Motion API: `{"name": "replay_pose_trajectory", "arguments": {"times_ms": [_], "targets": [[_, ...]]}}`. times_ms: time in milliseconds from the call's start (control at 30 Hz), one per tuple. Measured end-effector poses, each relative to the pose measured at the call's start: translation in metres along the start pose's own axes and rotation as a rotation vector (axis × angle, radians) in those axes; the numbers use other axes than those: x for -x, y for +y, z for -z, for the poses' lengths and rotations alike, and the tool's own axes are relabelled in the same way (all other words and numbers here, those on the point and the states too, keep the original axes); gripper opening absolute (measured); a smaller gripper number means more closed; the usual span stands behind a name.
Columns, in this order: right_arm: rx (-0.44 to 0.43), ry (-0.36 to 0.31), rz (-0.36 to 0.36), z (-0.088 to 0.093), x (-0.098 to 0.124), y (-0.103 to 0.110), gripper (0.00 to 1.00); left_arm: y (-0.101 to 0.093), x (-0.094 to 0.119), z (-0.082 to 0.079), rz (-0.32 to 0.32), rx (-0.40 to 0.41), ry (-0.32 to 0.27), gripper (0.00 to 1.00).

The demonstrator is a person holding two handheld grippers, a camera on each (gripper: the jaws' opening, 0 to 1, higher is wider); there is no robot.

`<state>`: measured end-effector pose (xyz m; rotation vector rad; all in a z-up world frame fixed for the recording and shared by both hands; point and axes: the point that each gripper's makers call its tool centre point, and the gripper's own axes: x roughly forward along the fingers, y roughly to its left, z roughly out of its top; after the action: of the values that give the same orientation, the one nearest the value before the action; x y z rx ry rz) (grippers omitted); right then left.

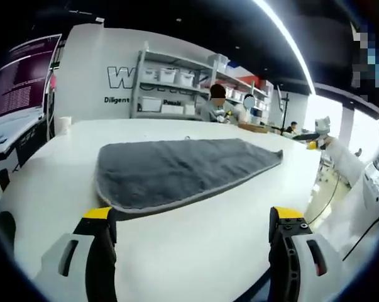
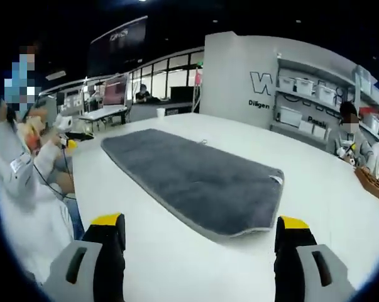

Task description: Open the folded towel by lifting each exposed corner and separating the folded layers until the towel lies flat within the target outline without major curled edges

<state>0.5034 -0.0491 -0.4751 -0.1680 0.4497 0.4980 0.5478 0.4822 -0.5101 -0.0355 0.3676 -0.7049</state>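
The grey towel [image 1: 176,171] lies spread out on the white surface [image 1: 195,245] — flat, its pale edging showing along the near side. The left hand-held gripper [image 1: 192,223] hangs just short of that edge, jaws wide and holding nothing. The right hand-held gripper [image 2: 202,229] sits likewise near the towel's [image 2: 195,182] end — jaws wide apart, empty.

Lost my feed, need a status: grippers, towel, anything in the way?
Both hand-held grippers open, left, right, holding nothing. Grey towel spread on white table, untouched. Nothing between grippers and towel.
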Motion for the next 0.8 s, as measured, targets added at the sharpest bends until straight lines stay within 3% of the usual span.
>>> {"name": "replay_pose_trajectory", "arguments": {"times_ms": [200, 367, 500, 667, 800], "targets": [[0.003, 0.012, -0.008, 0.002, -0.018, 0.005, 1.00, -0.002, 0.000, -0.001, 0.007, -0.002, -0.003, 1.00], [0.020, 0.048, -0.090, 0.000, -0.050, 0.023, 1.00, -0.004, 0.001, -0.001, 0.011, 0.001, -0.008, 1.00], [0.014, 0.096, -0.122, 0.007, -0.069, 0.022, 1.00, -0.004, 0.004, 0.002, 0.006, 0.009, -0.009, 1.00], [-0.019, 0.109, -0.108, 0.017, -0.077, 0.011, 1.00, -0.007, 0.005, 0.005, 0.010, 0.016, -0.002, 1.00], [-0.113, 0.119, -0.101, 0.033, -0.073, 0.004, 1.00, -0.005, 0.007, 0.005, 0.005, 0.019, -0.004, 1.00]]}}
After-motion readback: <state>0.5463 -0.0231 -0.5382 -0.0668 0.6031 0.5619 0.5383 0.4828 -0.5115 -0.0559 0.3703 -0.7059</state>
